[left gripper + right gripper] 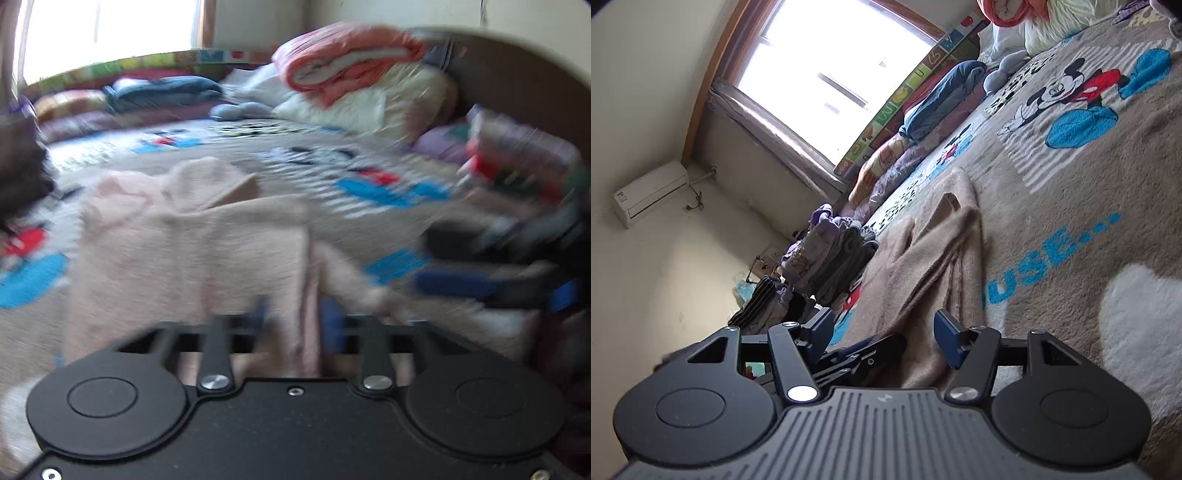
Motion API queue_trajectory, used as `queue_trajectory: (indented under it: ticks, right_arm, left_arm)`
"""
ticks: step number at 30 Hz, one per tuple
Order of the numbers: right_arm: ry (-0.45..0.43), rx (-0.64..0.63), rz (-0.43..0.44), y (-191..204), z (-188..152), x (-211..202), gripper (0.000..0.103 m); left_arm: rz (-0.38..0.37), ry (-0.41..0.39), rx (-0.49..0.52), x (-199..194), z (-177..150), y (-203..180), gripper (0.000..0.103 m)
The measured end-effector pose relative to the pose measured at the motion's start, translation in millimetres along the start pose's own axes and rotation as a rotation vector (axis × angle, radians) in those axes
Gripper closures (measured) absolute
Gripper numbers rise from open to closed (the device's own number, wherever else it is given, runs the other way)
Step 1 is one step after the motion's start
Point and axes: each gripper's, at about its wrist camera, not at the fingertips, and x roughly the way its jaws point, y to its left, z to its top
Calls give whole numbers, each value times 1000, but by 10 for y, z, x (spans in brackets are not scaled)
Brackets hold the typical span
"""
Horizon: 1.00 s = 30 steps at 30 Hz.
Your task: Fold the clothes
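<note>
The left tool (297,317) is nearly closed, its blue fingers (330,321) pinching a fold of the pink garment (192,240), which lies spread on the cartoon-print bed blanket (303,177); the view is blurred. The right tool (884,334) stands wide open and holds nothing, its fingers (947,338) hovering just over the garment's near edge (923,258), with the left tool's black linkage beside it.
</note>
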Motion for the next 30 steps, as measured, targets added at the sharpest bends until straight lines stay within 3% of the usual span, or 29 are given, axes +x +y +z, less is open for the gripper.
queue_trajectory:
  ticks: [3,7,10,12,18,24,27,28,29,30]
  right_arm:
    - [17,-12,-2,22,-19,49,42]
    - [71,-34,-20,153,-84,194,42]
    - [112,-50,-34,251,-133,303,42]
    - [139,-61,-43,316,-165,375,42]
    - [217,-92,-74,512,-261,588,40]
    - [221,-148,-163,693,-347,700,40]
    - [223,-154,-181,658,-378,813,57]
    - [224,-159,-178,641,-382,856,78]
    - [222,-167,-171,633,-383,886,89]
    - [213,-180,-153,653,-375,884,90]
  left_arm:
    - [-82,-91,-70,-326,107,163,52]
    - [19,-176,-214,-675,98,676,55]
    - [120,-163,-249,-820,20,968,68]
    - [157,-152,-245,-899,-23,1067,68]
    - [115,-87,-150,-876,-123,996,74]
    - [49,16,-76,-768,-259,916,80]
    - [25,132,-63,-522,-410,853,82]
    - [29,132,-53,-519,-419,824,82]
    - [32,133,-45,-520,-425,799,82]
    - [23,123,-65,-563,-404,816,82]
